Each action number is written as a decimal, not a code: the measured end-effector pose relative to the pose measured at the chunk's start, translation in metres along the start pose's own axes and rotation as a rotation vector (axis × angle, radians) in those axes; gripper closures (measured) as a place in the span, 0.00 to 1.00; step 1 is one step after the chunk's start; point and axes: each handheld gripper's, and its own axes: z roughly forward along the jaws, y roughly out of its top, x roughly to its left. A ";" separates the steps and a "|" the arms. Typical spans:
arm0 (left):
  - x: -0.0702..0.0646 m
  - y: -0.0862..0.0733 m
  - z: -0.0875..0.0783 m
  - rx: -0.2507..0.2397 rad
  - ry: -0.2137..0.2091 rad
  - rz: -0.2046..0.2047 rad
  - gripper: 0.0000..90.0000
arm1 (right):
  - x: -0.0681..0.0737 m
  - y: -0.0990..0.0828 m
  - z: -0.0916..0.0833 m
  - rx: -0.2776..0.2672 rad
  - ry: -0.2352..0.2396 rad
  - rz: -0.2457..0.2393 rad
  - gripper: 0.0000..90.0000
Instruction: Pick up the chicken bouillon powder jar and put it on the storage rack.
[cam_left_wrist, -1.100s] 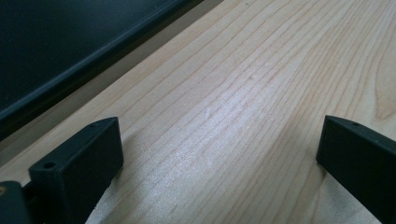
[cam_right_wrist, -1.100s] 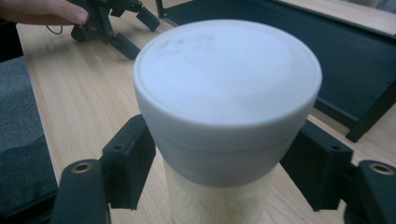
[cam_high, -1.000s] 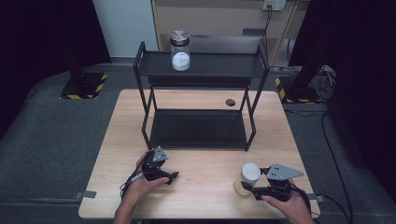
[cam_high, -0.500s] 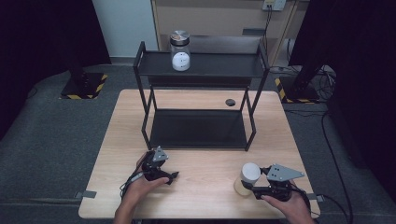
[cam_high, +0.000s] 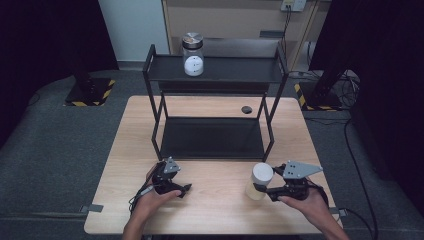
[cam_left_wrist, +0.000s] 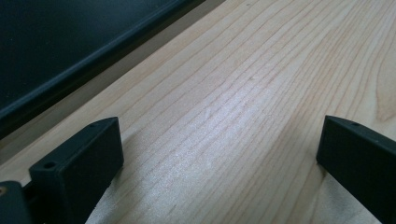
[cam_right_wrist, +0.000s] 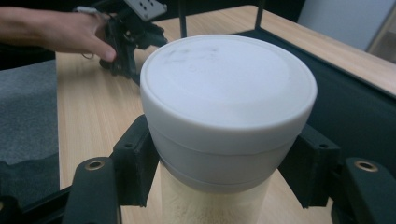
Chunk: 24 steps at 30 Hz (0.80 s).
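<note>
A jar with a white lid (cam_high: 262, 173) and a cream body sits between the jaws of my right gripper (cam_high: 260, 189) at the table's front right. The gripper is shut on it just under the lid. The jar leans a little and looks raised off the wood. In the right gripper view the white lid (cam_right_wrist: 228, 88) is close up, with my right gripper (cam_right_wrist: 229, 170) and its pads (cam_right_wrist: 135, 161) pressed on either side. My left gripper (cam_high: 184, 189) rests on the table at the front left, held by a hand. In its own view my left gripper (cam_left_wrist: 219, 154) stands open over bare wood.
A black two-tier rack (cam_high: 212, 137) stands mid-table behind both grippers. A glass jar with a metal lid (cam_high: 193, 55) is on its top shelf (cam_high: 235, 70). A small dark disc (cam_high: 246, 109) lies on the wooden table (cam_high: 215, 210) behind the rack. Dark floor surrounds the table.
My right gripper has moved a little left and up with the white-lidded jar in it. The left gripper has stayed where it was.
</note>
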 end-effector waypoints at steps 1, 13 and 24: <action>0.000 0.000 0.000 0.000 0.000 0.000 0.00 | -0.004 0.004 0.002 -0.002 0.012 0.001 0.40; 0.000 0.000 0.000 0.001 0.000 0.001 0.00 | -0.035 0.038 0.009 -0.015 0.040 0.017 0.40; 0.000 0.000 0.000 0.000 -0.002 0.001 0.00 | -0.056 0.080 0.013 -0.021 0.043 0.016 0.40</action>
